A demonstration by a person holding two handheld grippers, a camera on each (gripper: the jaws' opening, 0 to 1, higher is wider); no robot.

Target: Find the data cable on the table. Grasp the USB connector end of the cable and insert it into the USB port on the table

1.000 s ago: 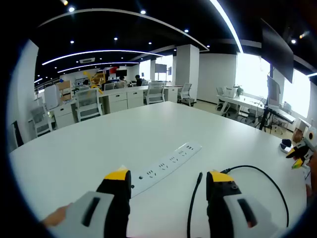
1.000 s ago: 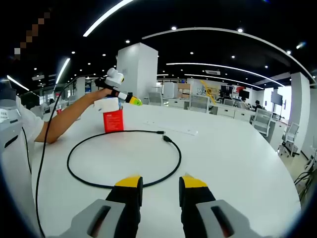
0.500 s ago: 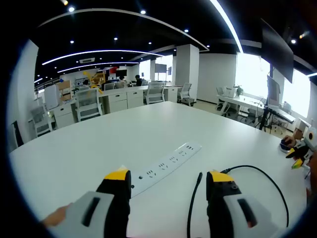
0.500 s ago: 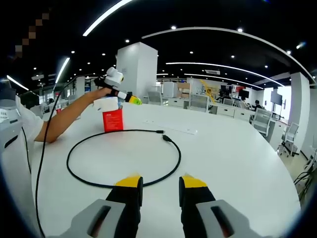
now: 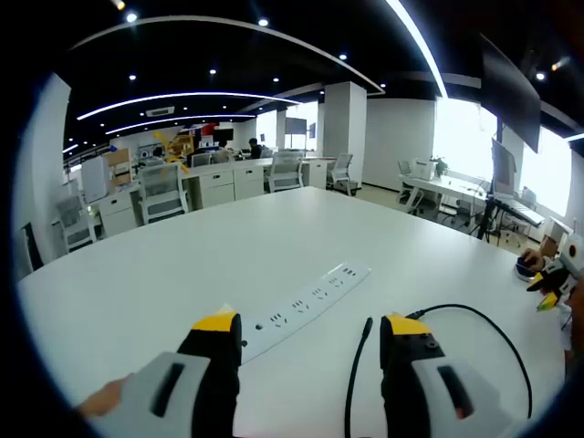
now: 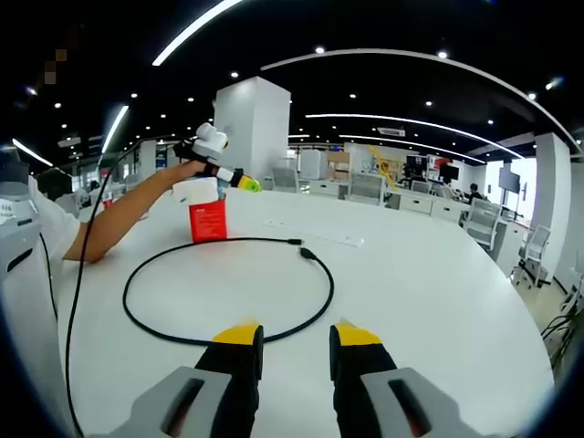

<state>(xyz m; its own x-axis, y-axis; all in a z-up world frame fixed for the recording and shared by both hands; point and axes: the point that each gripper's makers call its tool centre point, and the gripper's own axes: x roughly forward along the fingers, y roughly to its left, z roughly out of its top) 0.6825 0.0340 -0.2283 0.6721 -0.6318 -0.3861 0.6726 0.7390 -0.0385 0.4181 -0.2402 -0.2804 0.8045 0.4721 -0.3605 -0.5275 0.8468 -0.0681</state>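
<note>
**A:** Start closest in. What are the two grippers doing?

**B:** In the right gripper view, the right gripper point(image 6: 290, 336) hovers low over the white table point(image 6: 429, 283), its yellow-tipped jaws a narrow gap apart with nothing between them. In the left gripper view, the left gripper point(image 5: 310, 330) has its jaws spread wide, also empty.

**A:** And the data cable?

**B:** Just ahead of the right gripper, the black data cable point(image 6: 137, 319) lies in a big loop on the table; the near arc passes right in front of the jaw tips. Its connector end point(image 6: 307, 255) sits at the far side of the loop, slightly right of the jaws. From the left gripper, one cable end point(image 5: 367, 325) points away from it between its jaws, nearer the right one, and the rest of the cable curves off to the right.

**A:** Where is the port?

**B:** A white power strip point(image 5: 301, 302) lies flat, running from the left jaw of the left gripper diagonally away to the right. From the right gripper it lies beyond the loop.

**A:** Anything further off?

**B:** Beyond the loop on the left, a red box point(image 6: 209, 221) stands on the table, and a person's hand point(image 6: 190, 170) holds the other gripper above it. Office desks and chairs fill the background.
</note>
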